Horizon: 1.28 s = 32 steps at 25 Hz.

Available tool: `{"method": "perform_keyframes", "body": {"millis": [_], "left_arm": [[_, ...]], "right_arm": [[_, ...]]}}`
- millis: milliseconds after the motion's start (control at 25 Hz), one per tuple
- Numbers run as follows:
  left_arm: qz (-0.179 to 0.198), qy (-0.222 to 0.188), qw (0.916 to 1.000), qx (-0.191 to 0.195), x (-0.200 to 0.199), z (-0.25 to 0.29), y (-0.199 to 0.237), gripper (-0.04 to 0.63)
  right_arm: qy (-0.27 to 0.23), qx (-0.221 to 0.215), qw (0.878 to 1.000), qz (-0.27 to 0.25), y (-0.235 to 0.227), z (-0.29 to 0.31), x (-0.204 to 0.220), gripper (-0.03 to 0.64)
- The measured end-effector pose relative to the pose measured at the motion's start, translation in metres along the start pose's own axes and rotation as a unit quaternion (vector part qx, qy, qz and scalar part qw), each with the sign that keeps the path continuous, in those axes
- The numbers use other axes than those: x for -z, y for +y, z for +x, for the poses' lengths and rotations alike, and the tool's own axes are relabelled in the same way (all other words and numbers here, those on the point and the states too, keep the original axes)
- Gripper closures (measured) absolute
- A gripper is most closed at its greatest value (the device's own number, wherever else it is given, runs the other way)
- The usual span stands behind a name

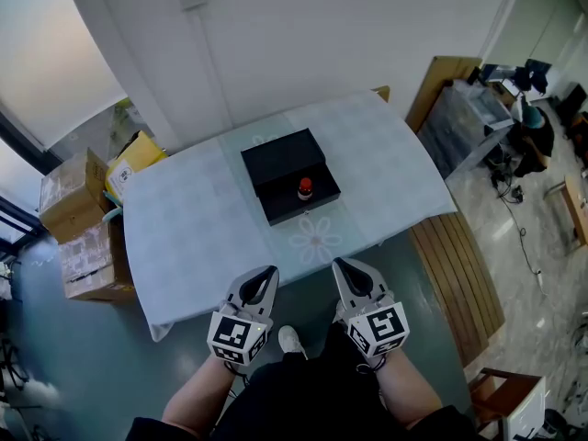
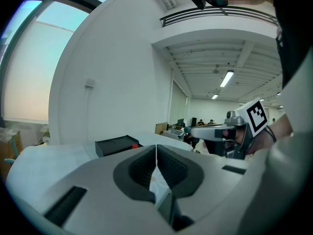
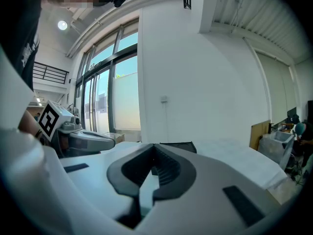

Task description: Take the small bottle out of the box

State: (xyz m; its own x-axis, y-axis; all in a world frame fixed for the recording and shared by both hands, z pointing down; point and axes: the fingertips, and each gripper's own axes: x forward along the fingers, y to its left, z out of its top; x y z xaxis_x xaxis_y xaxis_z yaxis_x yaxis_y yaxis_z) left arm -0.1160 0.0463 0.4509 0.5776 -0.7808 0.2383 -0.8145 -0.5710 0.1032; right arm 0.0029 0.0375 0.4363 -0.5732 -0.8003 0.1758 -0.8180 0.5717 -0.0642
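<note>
Holding the left claw (image 1: 265, 274) and the right claw (image 1: 342, 266) side by side on the near side of the black box (image 1: 289, 175), off the edge of the counter (image 1: 184, 228) and well apart from the box. Clenching both claws on nothing, ribbed pads meeting, probably because no reach is under way and nothing needs gripping yet.

Leaving the small bottle (image 1: 304, 188), red-capped, standing upright in the lower front part of the box, with the raised black part behind it, so likely open to a straight lift from above. Needing, by the look of it, a released claw before any grasp.

Resting the box near the middle of a pale cloth-covered counter, a flower motif just in front of it. Sharing the room with cardboard cartons (image 1: 78, 219) left of the box, a slatted wooden platform (image 1: 459, 274) to its right, and a white wall behind it.
</note>
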Motion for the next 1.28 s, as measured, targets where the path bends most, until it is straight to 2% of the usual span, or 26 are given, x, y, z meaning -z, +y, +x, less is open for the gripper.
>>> {"method": "perform_keyframes", "body": {"millis": [640, 1280], "left_arm": [[-0.002, -0.001, 0.9999, -0.014, -0.009, 0.023, -0.001, 0.563], [0.004, 0.007, 0.9986, -0.052, -0.014, 0.062, -0.002, 0.563]], "right_arm": [[0.001, -0.011, 1.000, -0.004, -0.026, 0.010, -0.012, 0.594], [0.003, -0.045, 0.999, -0.007, -0.066, 0.028, -0.018, 0.594]]}}
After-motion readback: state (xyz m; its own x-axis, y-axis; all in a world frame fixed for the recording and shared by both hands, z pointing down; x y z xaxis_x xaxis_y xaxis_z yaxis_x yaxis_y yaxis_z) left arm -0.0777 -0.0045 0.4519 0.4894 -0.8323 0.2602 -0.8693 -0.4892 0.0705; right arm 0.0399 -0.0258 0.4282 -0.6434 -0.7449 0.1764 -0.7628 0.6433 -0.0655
